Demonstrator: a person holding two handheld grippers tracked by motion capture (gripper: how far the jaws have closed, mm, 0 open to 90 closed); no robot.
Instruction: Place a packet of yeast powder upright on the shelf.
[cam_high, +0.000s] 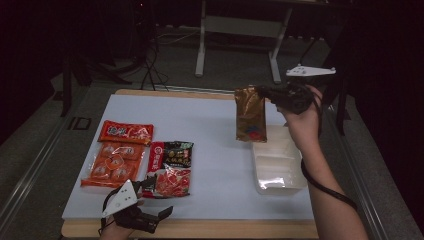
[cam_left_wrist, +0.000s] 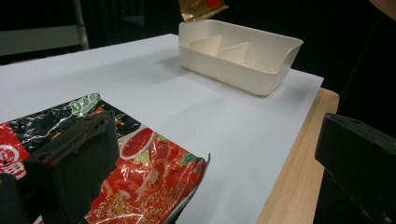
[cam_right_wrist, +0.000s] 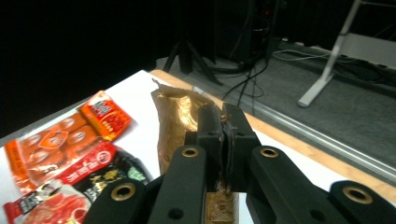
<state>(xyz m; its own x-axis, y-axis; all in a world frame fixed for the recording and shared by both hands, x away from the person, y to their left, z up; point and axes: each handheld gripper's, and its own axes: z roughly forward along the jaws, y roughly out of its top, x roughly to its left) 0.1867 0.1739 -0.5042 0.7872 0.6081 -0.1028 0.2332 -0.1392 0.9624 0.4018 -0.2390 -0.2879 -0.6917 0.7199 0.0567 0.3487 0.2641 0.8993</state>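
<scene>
High view: a gold packet (cam_high: 250, 114) is seen gripped at its top edge by the right gripper (cam_high: 267, 93), whose jaws are pressed together on it, and hangs just above the far end of the white divided tray (cam_high: 278, 179). Well left of the tray, near the red-and-black packet (cam_high: 170, 168), the left gripper (cam_high: 156, 216) is held with jaws spread and nothing between them.

The packets carry Chinese print, but it is too small and blurred to read. The same holds for the green oval mark on the red and black packet (cam_left_wrist: 140, 163). No number or brand name is legible.
</scene>
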